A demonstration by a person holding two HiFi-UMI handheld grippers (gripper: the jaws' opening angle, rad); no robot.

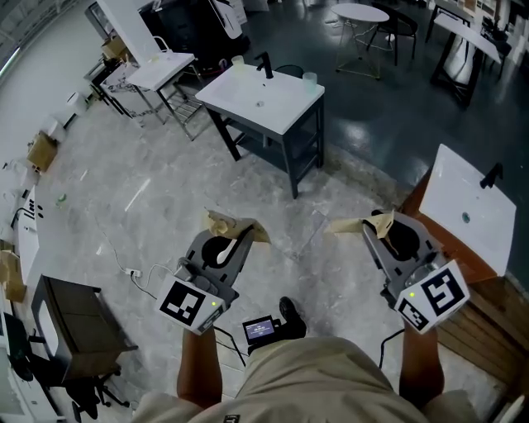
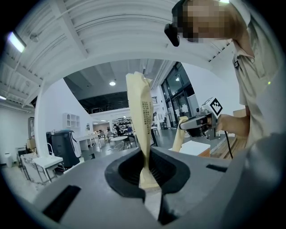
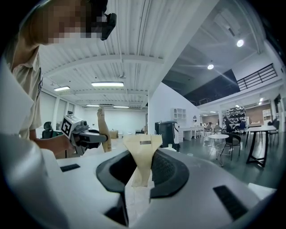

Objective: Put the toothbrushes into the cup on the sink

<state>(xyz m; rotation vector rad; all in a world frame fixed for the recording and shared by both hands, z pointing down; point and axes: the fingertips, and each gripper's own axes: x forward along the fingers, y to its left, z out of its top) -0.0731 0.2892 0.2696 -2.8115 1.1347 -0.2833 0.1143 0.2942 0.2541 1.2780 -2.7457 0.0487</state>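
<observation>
Each of my grippers holds a toothbrush in a flat beige paper pack. My left gripper (image 1: 234, 237) is shut on one pack (image 1: 225, 223), which stands up tall between its jaws in the left gripper view (image 2: 142, 117). My right gripper (image 1: 378, 230) is shut on the other pack (image 1: 354, 224), whose wide top sticks out of the jaws (image 3: 143, 154). Both grippers hang level over the floor, well short of the white sink (image 1: 248, 103) on a dark stand. A clear cup (image 1: 309, 79) stands at its right back corner, a pale cup (image 1: 238, 61) at its left, beside the black tap (image 1: 265, 64).
A second white sink (image 1: 471, 208) on a wooden stand is close on my right. A brown cabinet (image 1: 76, 320) stands at lower left, a white folding table (image 1: 161, 70) behind the sink on the left, a round table (image 1: 361, 14) further back. A cable (image 1: 136, 273) lies on the floor.
</observation>
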